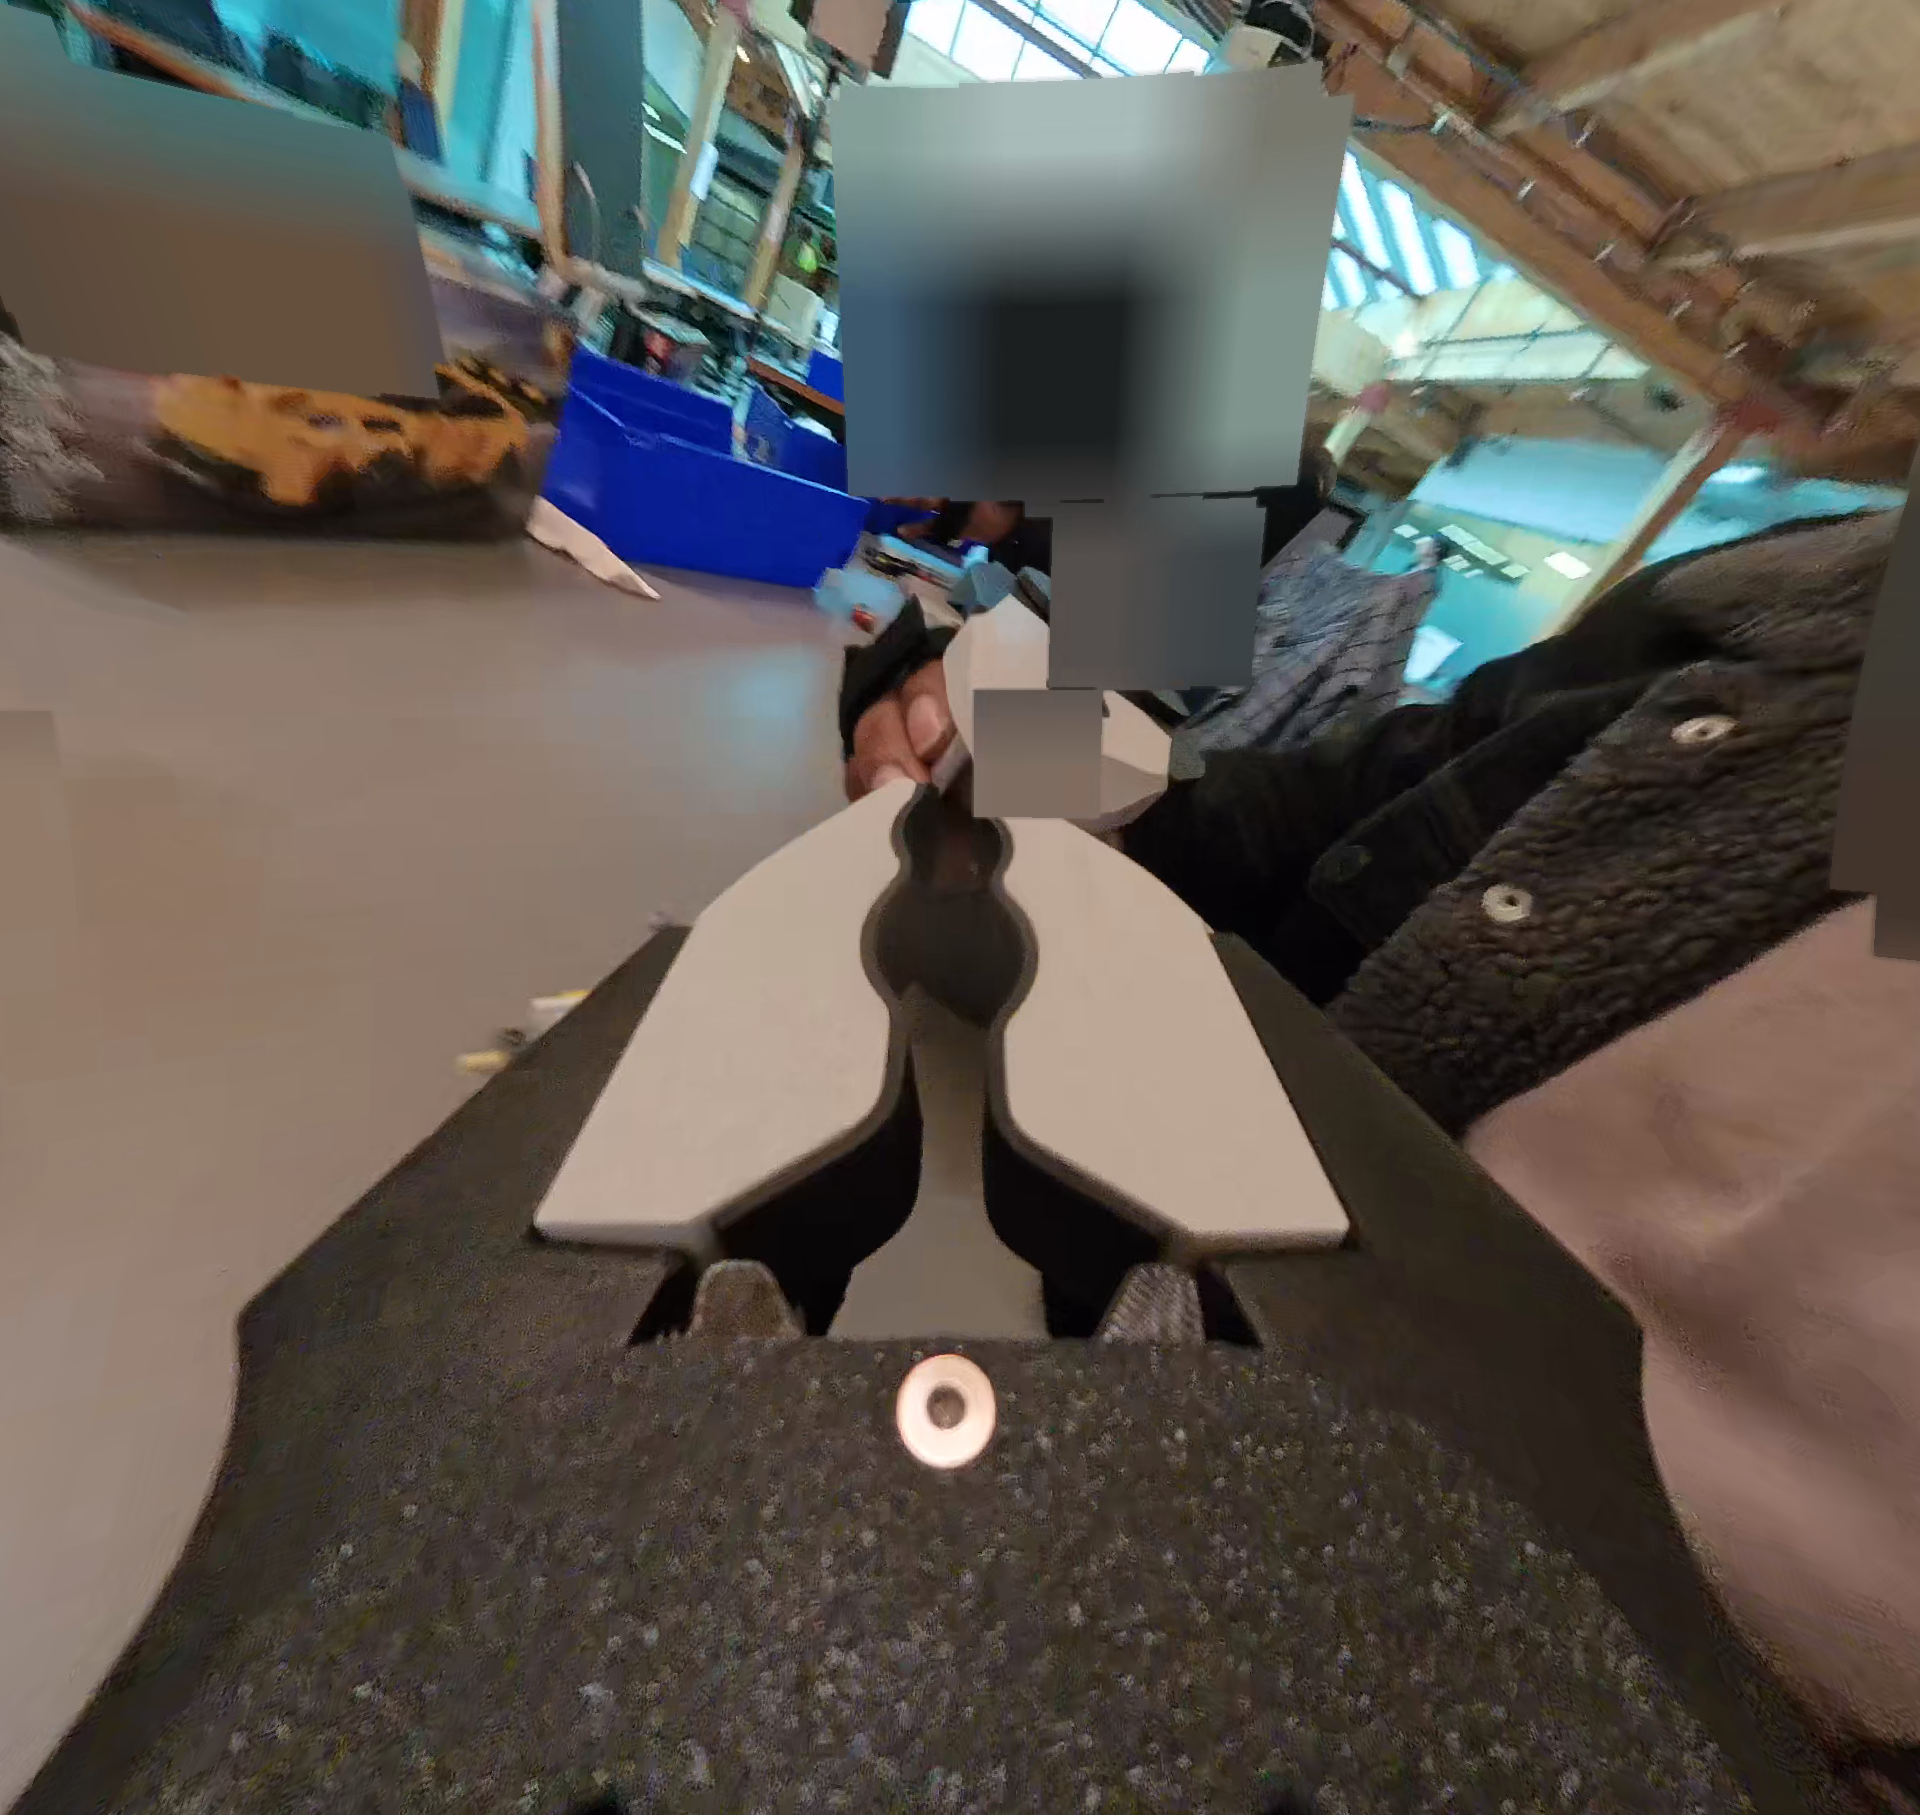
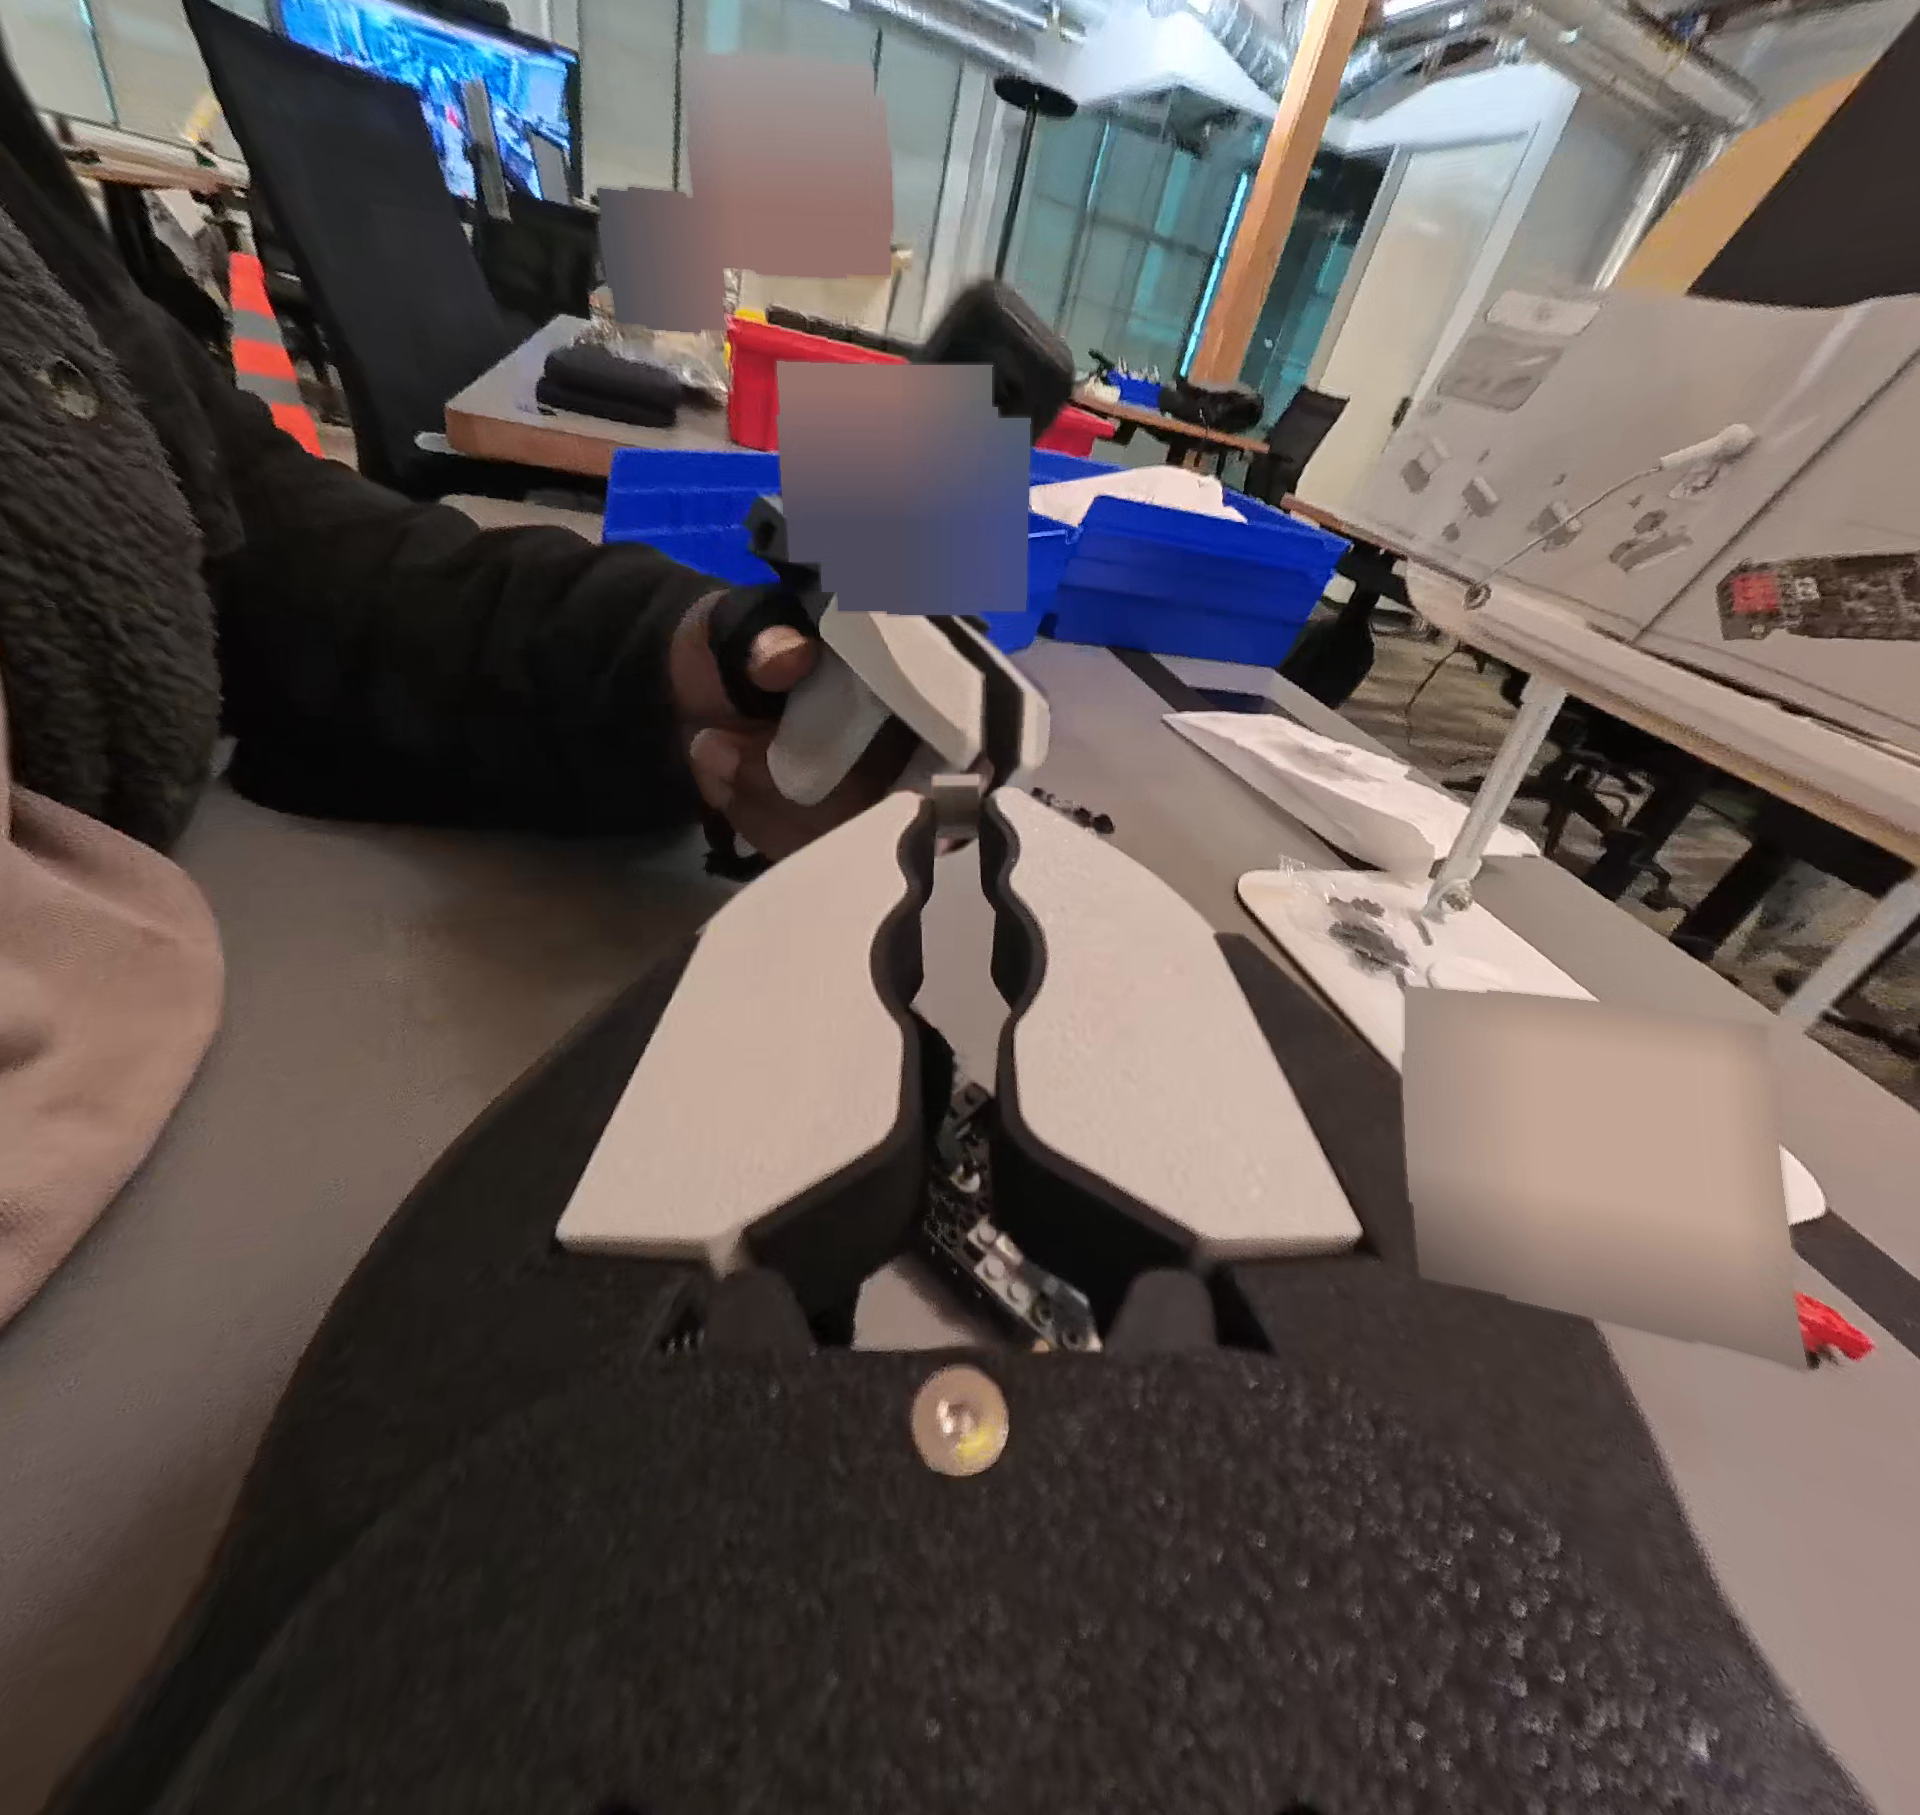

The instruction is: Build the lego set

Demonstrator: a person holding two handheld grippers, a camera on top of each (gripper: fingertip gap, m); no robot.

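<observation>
- Lego assembly (image 2: 977,1235), dark with grey studs, lies on the grey table (image 2: 416,986) under the right gripper (image 2: 961,809); seemingly partly built.
- Right gripper pinches a small grey piece (image 2: 956,797) at its tips.
- Left gripper (image 1: 920,794) is closed, seemingly empty.
- Loose pieces (image 2: 1361,934) on white sheet (image 2: 1507,976) remain.

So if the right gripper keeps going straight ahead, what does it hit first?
Most likely the left gripper, whose fingers sit just beyond the small grey piece pinched in the right gripper. Depth is hard to judge; they may already be nearly touching.
</observation>
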